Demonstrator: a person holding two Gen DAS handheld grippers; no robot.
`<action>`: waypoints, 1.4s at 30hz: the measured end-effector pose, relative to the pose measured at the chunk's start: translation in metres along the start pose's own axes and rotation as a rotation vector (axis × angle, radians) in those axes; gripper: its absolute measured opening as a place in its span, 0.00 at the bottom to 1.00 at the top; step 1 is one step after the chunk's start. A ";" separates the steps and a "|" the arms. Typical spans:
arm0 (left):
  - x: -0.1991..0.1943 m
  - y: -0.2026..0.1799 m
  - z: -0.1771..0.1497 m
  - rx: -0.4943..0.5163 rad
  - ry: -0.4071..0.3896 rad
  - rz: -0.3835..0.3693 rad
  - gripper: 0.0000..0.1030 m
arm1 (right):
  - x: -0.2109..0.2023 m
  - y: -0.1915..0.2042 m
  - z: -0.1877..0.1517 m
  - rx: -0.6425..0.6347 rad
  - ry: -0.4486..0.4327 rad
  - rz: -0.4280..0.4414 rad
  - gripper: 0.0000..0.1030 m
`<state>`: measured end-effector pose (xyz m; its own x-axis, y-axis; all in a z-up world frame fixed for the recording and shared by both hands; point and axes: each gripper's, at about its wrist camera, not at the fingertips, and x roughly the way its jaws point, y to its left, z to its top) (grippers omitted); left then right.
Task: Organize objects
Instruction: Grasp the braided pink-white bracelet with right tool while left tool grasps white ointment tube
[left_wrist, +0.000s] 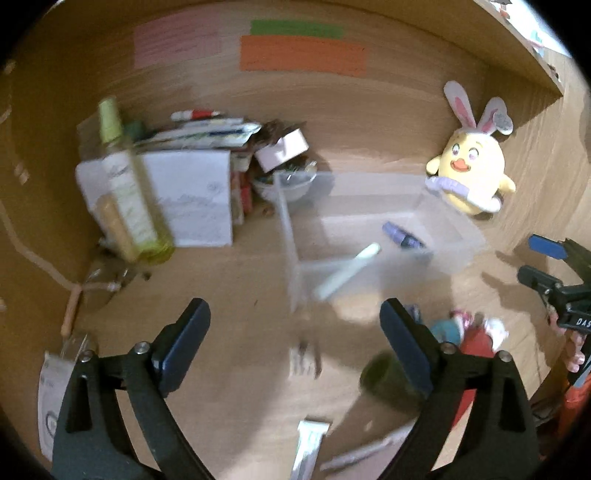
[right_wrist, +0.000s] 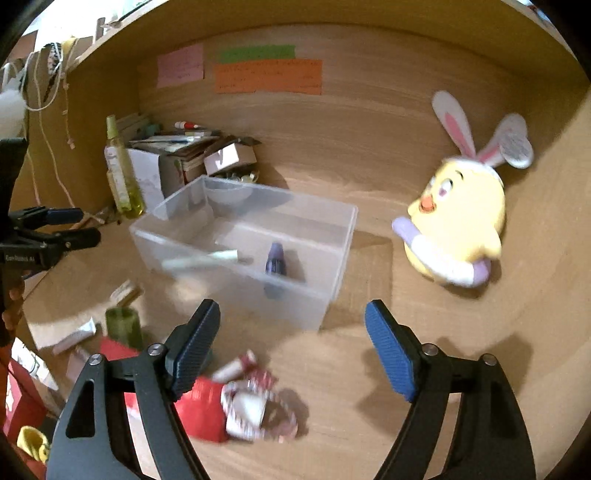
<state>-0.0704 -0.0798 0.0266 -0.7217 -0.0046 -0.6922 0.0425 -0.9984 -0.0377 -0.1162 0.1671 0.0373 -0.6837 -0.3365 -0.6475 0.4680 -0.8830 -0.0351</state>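
Both tongs are spread wide and grip nothing. The left tongs (left_wrist: 295, 332) hang over bare bench (left_wrist: 240, 280), with the clear bin (left_wrist: 291, 236) at 12 o'clock from them. The right tongs (right_wrist: 291, 328) hang above the bench near the bin's (right_wrist: 332, 273) front corner.

In the bin lie two things: a pale stick (left_wrist: 349, 271), tilted, which seems to lean on the inner divider, and a purple bottle (left_wrist: 400, 234) at 2 o'clock from it. In the right view the stick (right_wrist: 201, 259) is at 9 o'clock from the bottle (right_wrist: 275, 258). Blur hides whether the two touch the bin's floor.

On the bench at 4 o'clock from the left tongs lies a red and white doll (left_wrist: 476, 336), with a dark green cup (left_wrist: 380, 376) just beside it. In the right view the doll (right_wrist: 236, 402) lies at 7 o'clock from the tongs, partly under the left finger, and the cup (right_wrist: 123, 326) stands at 9 o'clock. A silver tube (left_wrist: 308, 443) lies at 6 o'clock in the left view.

A yellow bunny plush (right_wrist: 458, 221) sits at 3 o'clock from the bin, apart from it. At 10 o'clock from the bin stand a spray bottle (right_wrist: 120, 173) and a white box (left_wrist: 188, 199) piled with papers. Coloured notes (right_wrist: 267, 75) stick to the back wall.
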 end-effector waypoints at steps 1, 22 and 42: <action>-0.002 0.002 -0.008 -0.003 0.007 0.005 0.92 | 0.000 -0.001 -0.006 0.007 0.006 0.005 0.76; -0.014 0.014 -0.129 -0.057 0.167 -0.018 0.58 | 0.010 -0.013 -0.091 0.084 0.117 -0.010 0.62; 0.017 0.026 -0.101 -0.033 0.165 -0.010 0.43 | 0.046 -0.021 -0.075 0.054 0.197 -0.040 0.42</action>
<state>-0.0117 -0.1001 -0.0595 -0.5991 0.0175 -0.8005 0.0601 -0.9960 -0.0667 -0.1157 0.1948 -0.0486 -0.5757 -0.2349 -0.7832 0.4083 -0.9125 -0.0265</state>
